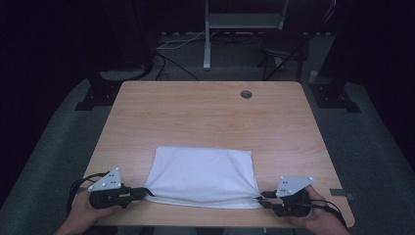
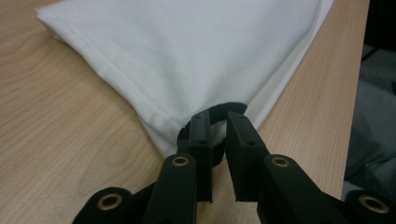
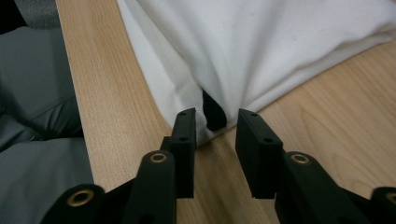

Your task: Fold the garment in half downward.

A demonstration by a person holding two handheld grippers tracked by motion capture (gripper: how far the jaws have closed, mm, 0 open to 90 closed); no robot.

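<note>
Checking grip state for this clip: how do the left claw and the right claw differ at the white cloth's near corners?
The left claw has its jaws only slightly parted, the corner of the white cloth reaching up between their tips; the right claw stands clearly wider, its corner loose in the gap. The left claw's corner lies farther in between the jaws than the right claw's. Both rest low on the wooden table, aimed inward at the cloth.

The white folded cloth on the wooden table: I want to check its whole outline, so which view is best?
The high view: the white folded cloth lies whole there, all edges visible between the left gripper and right gripper. The left gripper view gives one corner, the right gripper view the other.
</note>
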